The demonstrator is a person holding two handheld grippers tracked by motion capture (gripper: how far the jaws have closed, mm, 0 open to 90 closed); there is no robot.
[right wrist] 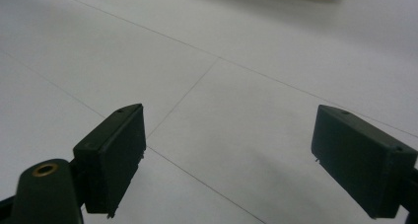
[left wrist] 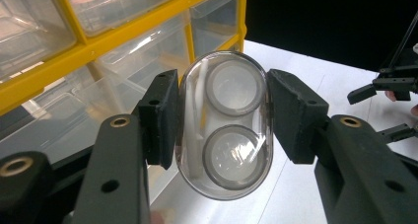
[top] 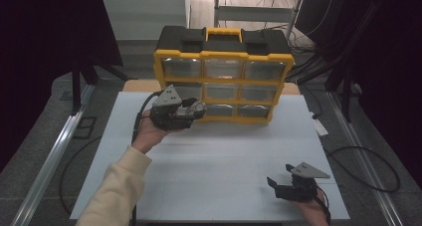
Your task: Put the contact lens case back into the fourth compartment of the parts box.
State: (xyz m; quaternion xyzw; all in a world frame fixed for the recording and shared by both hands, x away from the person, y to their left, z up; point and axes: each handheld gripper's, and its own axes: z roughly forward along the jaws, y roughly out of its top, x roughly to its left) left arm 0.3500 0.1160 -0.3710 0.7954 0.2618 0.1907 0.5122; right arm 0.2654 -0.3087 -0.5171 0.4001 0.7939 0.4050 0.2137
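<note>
- High view: the left gripper is held up in the person's left hand, just in front of the lower-left drawers of the yellow-and-black organizer that stands at the table's far edge. A clear case sits at its tip.
- No brand name or label can be read on the organizer (its drawer fronts look plain and clear).
- The right gripper rests low near the table's near-right corner, well apart from the left one; a broad stretch of bare white table lies between them.
- Left gripper view: the jaws are clenched on the clear case, one pad on each long side. The case is an upright oval shell with two round wells, one above the other; no writing shows on it.
- Beyond the case, to its left, stand the organizer's clear drawers and yellow frame (close behind it); to its right the table is open, with the right gripper farther off.
- Right gripper view: the right gripper is released, jaws wide apart over the table, which is crossed by thin seam lines.
</note>
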